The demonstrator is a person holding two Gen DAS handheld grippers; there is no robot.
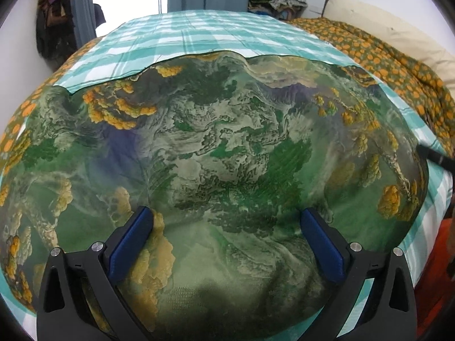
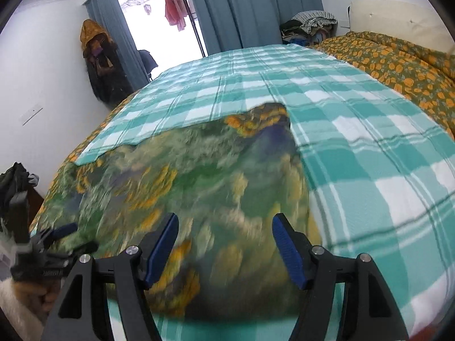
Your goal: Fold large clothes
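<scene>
On the checked teal bedsheet [image 2: 355,147] we're looking at the green-and-orange printed cloth [image 1: 216,147], lying spread flat across the near half of the bed, far edge running roughly straight. We're hovering the left gripper [image 1: 227,241] over its near edge, blue pads spread wide, nothing pinched. The right gripper [image 2: 224,244] is sitting wide too, over the cloth's right side, gripping nothing (that view is blurred, so fabric detail is unclear). Likely we're lining both up on near corners to lift and fold away. An orange-flowered quilt [image 1: 398,65] is bunching along the right.
</scene>
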